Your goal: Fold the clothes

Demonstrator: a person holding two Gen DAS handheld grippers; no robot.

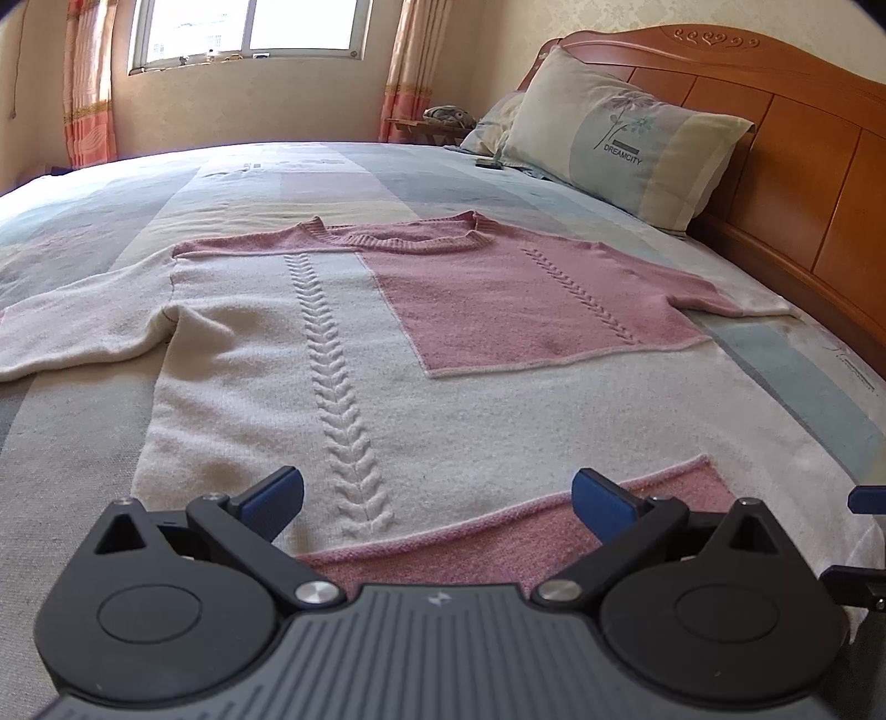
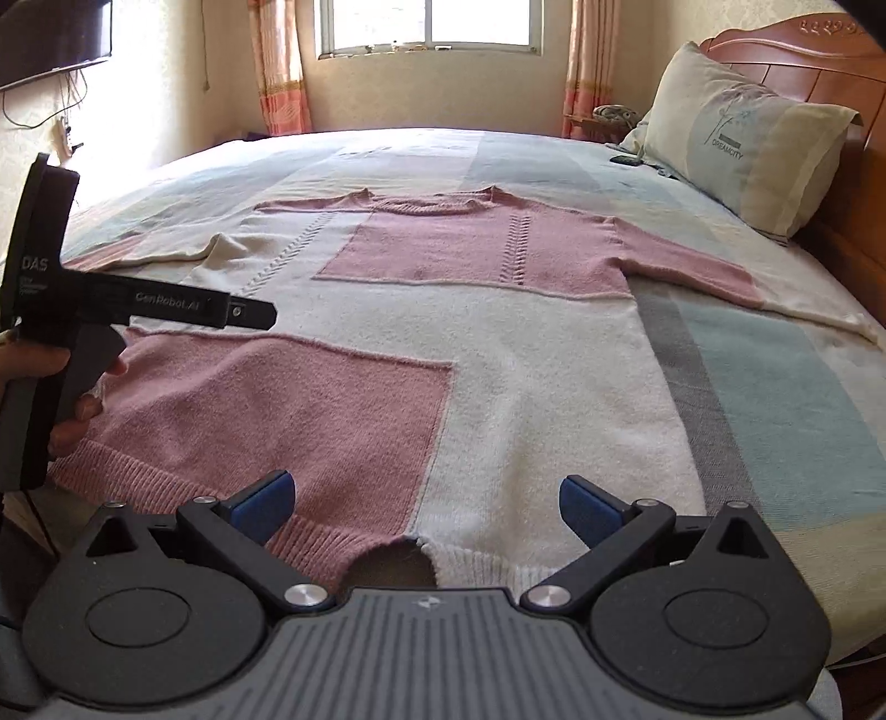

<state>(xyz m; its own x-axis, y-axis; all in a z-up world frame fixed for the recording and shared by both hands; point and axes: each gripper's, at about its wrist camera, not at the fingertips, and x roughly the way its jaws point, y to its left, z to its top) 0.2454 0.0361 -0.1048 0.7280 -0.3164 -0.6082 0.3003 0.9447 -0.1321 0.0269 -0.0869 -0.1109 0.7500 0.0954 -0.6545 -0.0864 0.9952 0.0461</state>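
Bedroom bed [image 1: 775, 376] carries a pink-and-cream knit sweater [image 1: 443, 354] spread flat, hem nearest both grippers, left gripper [image 1: 437, 498] and right gripper [image 2: 426, 501] jaws open and empty, "GenRobot.AI" readable on the left tool, "DREAMCITY" on the pillow [image 1: 626, 138].

Pillow [image 1: 626, 138] against wooden headboard [image 1: 786, 127]

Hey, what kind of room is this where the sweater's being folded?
Most likely a home bedroom. A pink and cream sweater lies flat on a made bed with a carved wooden headboard, a printed pillow leans against it, and a curtained window is behind.
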